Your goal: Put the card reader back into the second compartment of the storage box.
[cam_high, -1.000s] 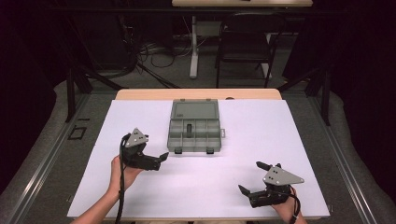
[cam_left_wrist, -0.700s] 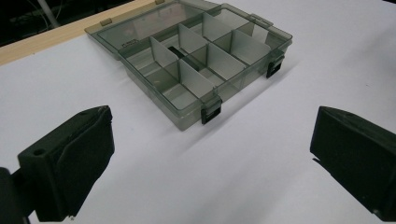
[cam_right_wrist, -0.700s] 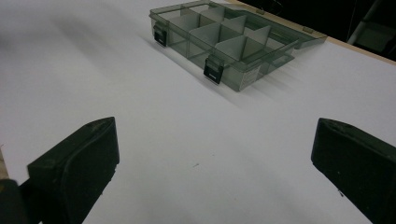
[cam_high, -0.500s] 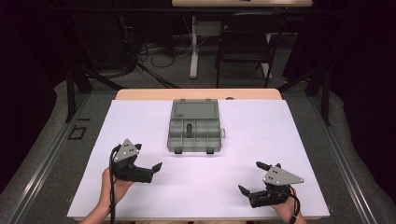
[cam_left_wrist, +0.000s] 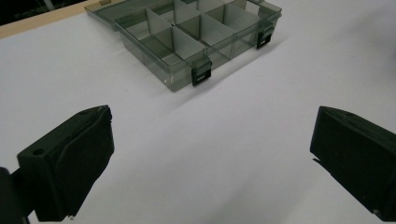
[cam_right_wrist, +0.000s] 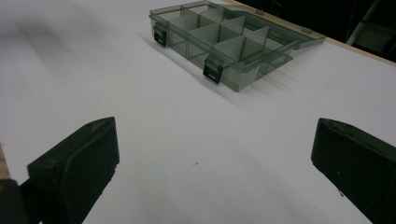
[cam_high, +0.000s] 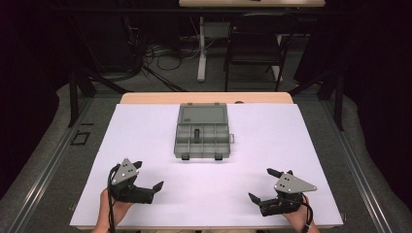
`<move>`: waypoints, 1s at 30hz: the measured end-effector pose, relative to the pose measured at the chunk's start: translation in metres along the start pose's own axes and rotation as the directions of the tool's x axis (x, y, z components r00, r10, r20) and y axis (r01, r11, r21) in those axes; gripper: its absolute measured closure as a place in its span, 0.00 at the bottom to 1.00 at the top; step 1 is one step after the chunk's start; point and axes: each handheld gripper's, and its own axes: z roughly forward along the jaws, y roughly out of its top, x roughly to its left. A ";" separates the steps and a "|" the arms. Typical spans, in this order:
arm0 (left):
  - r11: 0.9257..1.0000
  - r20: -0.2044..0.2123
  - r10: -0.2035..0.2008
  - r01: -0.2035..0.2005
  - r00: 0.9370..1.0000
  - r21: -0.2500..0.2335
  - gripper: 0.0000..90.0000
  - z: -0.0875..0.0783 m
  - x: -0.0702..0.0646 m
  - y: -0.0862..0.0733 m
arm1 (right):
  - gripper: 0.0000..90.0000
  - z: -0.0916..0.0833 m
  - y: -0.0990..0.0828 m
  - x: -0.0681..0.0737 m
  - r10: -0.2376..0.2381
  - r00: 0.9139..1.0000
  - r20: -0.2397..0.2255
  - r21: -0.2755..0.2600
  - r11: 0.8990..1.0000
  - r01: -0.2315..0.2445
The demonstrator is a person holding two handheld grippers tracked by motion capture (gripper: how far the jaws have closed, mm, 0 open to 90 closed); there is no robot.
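- Left gripper [cam_high: 148, 175] has withdrawn toward the table's near edge; jaws apart, empty.
- Right gripper [cam_high: 266, 185]: jaws apart, empty.
- Compartment box [cam_high: 202, 132], lid open, lies well ahead of both.

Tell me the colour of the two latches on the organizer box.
Black latches on the smoky grey translucent organizer box; clearest in the left gripper view.

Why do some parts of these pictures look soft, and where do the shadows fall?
Left gripper view: the black jaws are soft, and the compartment box casts a shadow toward the camera. Right gripper view: jaws blurred too, box sharper. High view: bright white table cover, dark surroundings.
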 end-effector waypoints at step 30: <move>0.999 0.005 -0.009 0.009 1.000 -0.037 0.00 -0.005 -0.006 -0.036 | 0.01 0.000 -0.001 0.000 0.003 1.000 -0.006 0.000 1.000 -0.003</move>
